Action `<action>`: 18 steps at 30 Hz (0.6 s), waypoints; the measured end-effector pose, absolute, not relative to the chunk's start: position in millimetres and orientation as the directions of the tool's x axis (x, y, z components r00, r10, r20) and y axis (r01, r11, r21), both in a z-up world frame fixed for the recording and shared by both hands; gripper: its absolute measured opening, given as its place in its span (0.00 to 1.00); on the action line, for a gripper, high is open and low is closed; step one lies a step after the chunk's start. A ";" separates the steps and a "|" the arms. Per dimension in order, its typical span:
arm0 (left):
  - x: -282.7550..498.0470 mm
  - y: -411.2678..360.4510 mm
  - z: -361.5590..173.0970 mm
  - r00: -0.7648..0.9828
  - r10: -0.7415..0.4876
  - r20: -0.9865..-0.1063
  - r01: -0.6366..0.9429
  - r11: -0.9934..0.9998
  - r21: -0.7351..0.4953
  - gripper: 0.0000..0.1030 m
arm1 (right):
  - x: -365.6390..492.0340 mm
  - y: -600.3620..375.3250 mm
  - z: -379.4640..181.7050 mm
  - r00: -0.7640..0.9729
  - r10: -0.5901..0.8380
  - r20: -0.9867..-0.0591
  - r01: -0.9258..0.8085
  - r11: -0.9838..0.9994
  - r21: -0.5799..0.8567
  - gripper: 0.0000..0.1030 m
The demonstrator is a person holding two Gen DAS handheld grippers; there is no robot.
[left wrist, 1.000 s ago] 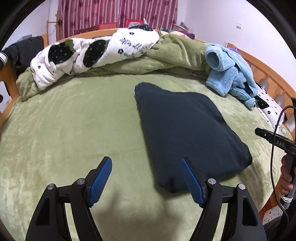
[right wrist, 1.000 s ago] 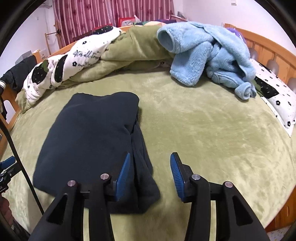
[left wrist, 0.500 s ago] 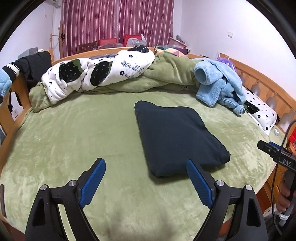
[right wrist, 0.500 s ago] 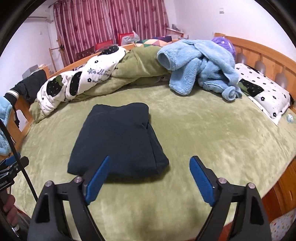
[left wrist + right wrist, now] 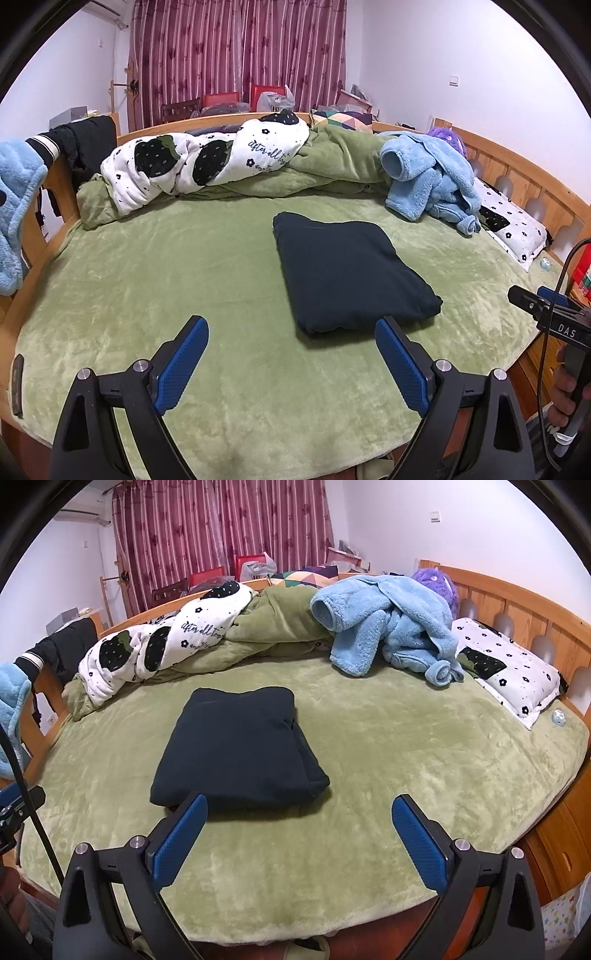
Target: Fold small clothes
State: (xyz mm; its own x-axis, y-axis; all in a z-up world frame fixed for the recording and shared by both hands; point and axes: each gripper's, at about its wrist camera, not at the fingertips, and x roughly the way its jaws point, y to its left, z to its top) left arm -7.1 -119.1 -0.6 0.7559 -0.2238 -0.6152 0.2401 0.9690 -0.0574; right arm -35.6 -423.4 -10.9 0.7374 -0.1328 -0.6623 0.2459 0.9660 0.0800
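A dark navy garment (image 5: 347, 273) lies folded into a neat rectangle on the green bed cover (image 5: 192, 266). It also shows in the right wrist view (image 5: 240, 746). My left gripper (image 5: 291, 350) is open and empty, held back above the bed's near edge, short of the garment. My right gripper (image 5: 299, 830) is open and empty, also back from the garment's near edge. The right gripper's body shows at the right edge of the left wrist view (image 5: 546, 314).
A light blue fleece garment (image 5: 388, 624) lies heaped at the back right. A white quilt with black strawberries (image 5: 207, 158) and a green duvet (image 5: 332, 158) lie along the far side. A spotted pillow (image 5: 509, 668) lies by the wooden headboard (image 5: 517, 602).
Both grippers have pulled back and up from the folded garment, and both jaws have opened wider. The garment lies still on the bed.
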 end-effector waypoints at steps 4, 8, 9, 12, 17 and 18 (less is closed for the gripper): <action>-12.0 -115.7 1.7 0.754 -0.218 -0.620 0.233 0.971 -0.058 0.89 | -40.6 -418.8 -6.4 0.747 -0.125 -0.653 0.235 0.969 0.082 0.96; -16.9 -113.7 4.9 0.765 -0.216 -0.606 0.231 0.971 -0.054 0.89 | -43.6 -416.3 -2.5 0.752 -0.123 -0.647 0.226 0.971 0.079 0.96; -16.7 -113.6 4.3 0.763 -0.216 -0.609 0.230 0.972 -0.057 0.89 | -43.5 -415.8 -2.0 0.753 -0.124 -0.646 0.227 0.971 0.077 0.96; -16.3 -113.6 2.4 0.756 -0.217 -0.617 0.228 0.972 -0.062 0.89 | -43.0 -416.7 -4.2 0.746 -0.124 -0.654 0.231 0.970 0.079 0.96; -16.3 -115.3 2.4 0.758 -0.217 -0.614 0.231 0.971 -0.058 0.89 | -42.6 -417.8 -5.1 0.745 -0.126 -0.655 0.229 0.971 0.073 0.96; -16.4 -115.3 2.2 0.760 -0.214 -0.614 0.229 0.972 -0.056 0.89 | -42.6 -417.6 -4.9 0.745 -0.126 -0.655 0.229 0.971 0.074 0.96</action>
